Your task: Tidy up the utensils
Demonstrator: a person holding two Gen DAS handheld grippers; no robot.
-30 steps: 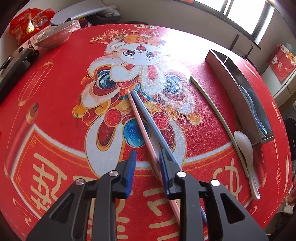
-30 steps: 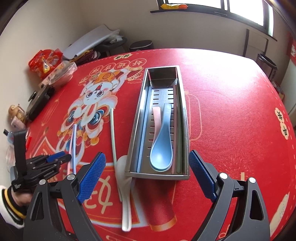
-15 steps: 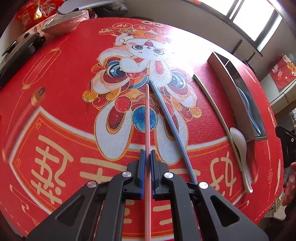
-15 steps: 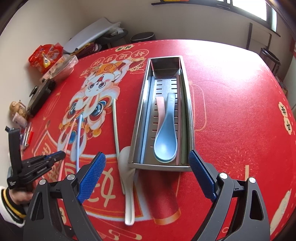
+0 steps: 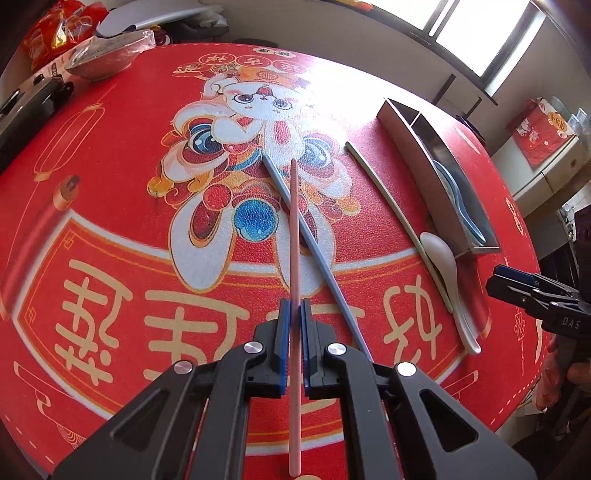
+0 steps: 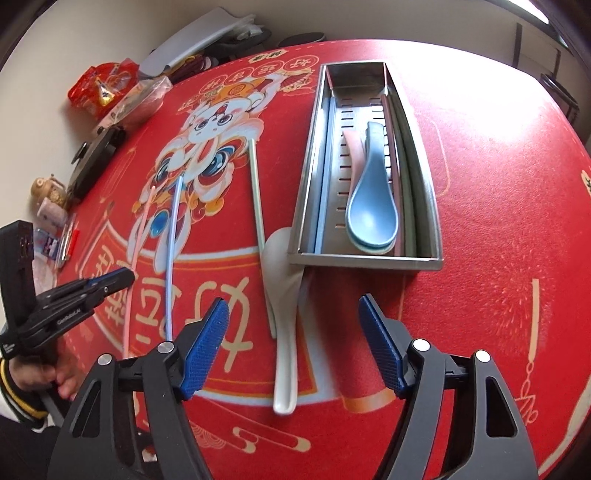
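Note:
My left gripper is shut on a pink chopstick, held lifted above the red mat and crossing over a blue chopstick that lies on it. A pale green chopstick and a white spoon lie beside the steel utensil tray. In the right wrist view the tray holds a blue spoon, a pink spoon and several chopsticks. My right gripper is open and empty above the white spoon. The left gripper shows at the left there.
A foil-covered bowl, a red snack bag and a black case sit at the table's far left edge. Small figurines stand at the left edge. The tray sits right of the rabbit print.
My left gripper closed on the pink chopstick and lifted it, swinging its tip right over the blue chopstick. My right gripper moved closer over the white spoon and narrowed somewhat.

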